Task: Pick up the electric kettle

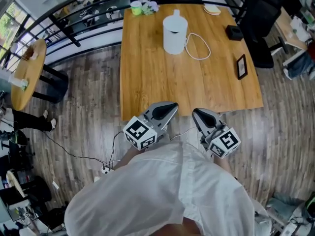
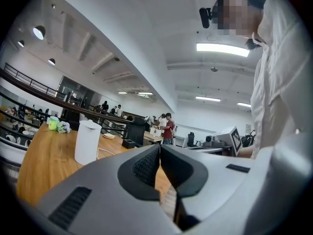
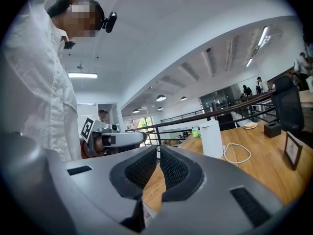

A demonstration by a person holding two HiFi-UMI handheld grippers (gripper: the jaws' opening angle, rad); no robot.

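The white electric kettle [image 1: 174, 32] stands upright near the far middle of the wooden table [image 1: 152, 82], with its white cord [image 1: 198, 47] looped to its right. Both grippers hover at the table's near edge, far short of the kettle. My left gripper [image 1: 173, 105] is shut and holds nothing; my right gripper [image 1: 195, 112] is also shut and empty. In the left gripper view the kettle [image 2: 87, 142] shows left of the shut jaws of the left gripper [image 2: 159, 149]. In the right gripper view the kettle [image 3: 212, 138] sits right of the shut jaws of the right gripper [image 3: 158, 150].
On the table lie a black box [image 1: 234, 32], a small dark frame [image 1: 241, 66], a green cup [image 1: 136, 7] and a plate [image 1: 212, 9]. A black chair [image 1: 261, 31] stands at the right, and a round table [image 1: 27, 73] and a railing [image 1: 74, 14] at the left.
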